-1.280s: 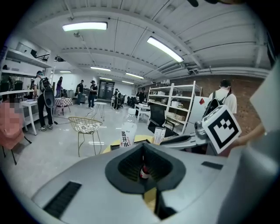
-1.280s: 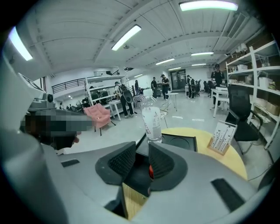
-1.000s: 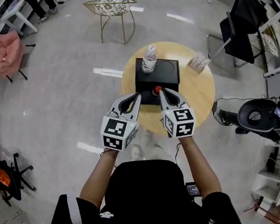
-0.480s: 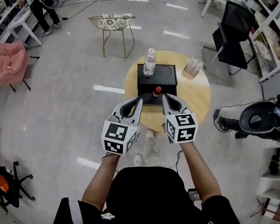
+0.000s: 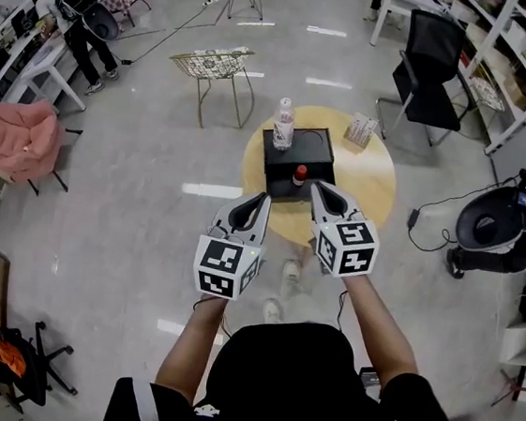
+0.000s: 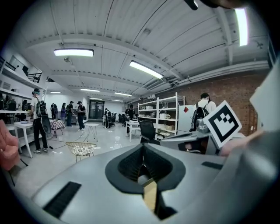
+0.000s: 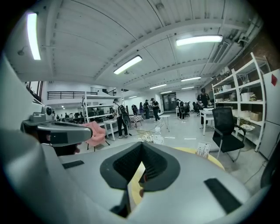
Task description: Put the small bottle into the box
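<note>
Over the last second we have drawn both hand-held grippers back from the round wooden table (image 5: 372,184). The right hand-held gripper (image 5: 318,189) and the left hand-held gripper (image 5: 262,198) are fully closed and empty. The small red-capped bottle (image 5: 299,174) stands free at the near edge of the black rectangular box (image 5: 315,150). We judge the placement complete.

The round wooden bench (image 5: 365,183) stands on a glossy grey floor (image 5: 132,199). A black box (image 5: 312,154) lies on it a little left of centre, with its far edge toward the rim at 11 o'clock. A small printed packet (image 5: 358,129) stands on the wood near the rim at 1 o'clock, apart from the box. A clear water bottle (image 5: 283,125) rises at the box's far left corner. A small bottle (image 5: 299,175) with a red cap stands at the box's near edge. Whether either bottle touches the wood cannot be told.
</note>
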Action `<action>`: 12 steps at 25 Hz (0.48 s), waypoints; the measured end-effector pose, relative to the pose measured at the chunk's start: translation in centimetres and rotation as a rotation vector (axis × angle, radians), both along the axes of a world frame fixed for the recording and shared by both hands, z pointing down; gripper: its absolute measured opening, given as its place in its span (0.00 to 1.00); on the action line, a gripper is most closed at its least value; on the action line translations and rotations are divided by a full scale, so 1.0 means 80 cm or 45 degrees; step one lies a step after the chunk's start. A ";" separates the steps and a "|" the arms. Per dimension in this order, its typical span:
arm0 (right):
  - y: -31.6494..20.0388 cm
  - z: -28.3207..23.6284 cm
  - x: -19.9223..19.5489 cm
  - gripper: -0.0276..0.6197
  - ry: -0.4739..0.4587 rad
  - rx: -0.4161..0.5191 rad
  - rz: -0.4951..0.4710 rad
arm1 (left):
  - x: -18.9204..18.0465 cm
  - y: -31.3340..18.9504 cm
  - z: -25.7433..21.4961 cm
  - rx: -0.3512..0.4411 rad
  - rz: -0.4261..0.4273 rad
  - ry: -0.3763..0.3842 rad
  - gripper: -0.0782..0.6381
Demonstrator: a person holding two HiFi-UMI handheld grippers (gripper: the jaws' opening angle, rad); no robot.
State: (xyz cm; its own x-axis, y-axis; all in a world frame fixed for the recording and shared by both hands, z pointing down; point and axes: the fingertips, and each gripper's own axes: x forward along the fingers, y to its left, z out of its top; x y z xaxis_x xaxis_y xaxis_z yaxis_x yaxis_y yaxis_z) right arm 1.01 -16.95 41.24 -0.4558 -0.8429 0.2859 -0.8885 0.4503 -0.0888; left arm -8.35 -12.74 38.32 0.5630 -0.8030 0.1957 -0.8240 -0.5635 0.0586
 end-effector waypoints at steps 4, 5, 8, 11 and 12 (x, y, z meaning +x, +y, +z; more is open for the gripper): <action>0.015 -0.008 0.004 0.05 0.002 0.011 -0.005 | 0.005 0.013 -0.008 0.015 0.003 0.012 0.13; 0.017 -0.011 0.006 0.05 0.001 0.018 -0.003 | 0.006 0.014 -0.009 0.019 0.005 0.014 0.13; 0.020 -0.021 0.007 0.05 -0.003 0.051 0.003 | 0.007 0.014 -0.015 0.029 0.011 0.018 0.13; 0.026 -0.031 0.013 0.05 0.012 0.083 0.007 | 0.013 0.017 -0.024 0.048 0.022 0.019 0.13; 0.030 -0.034 0.016 0.05 0.014 0.092 0.008 | 0.016 0.020 -0.028 0.057 0.024 0.019 0.13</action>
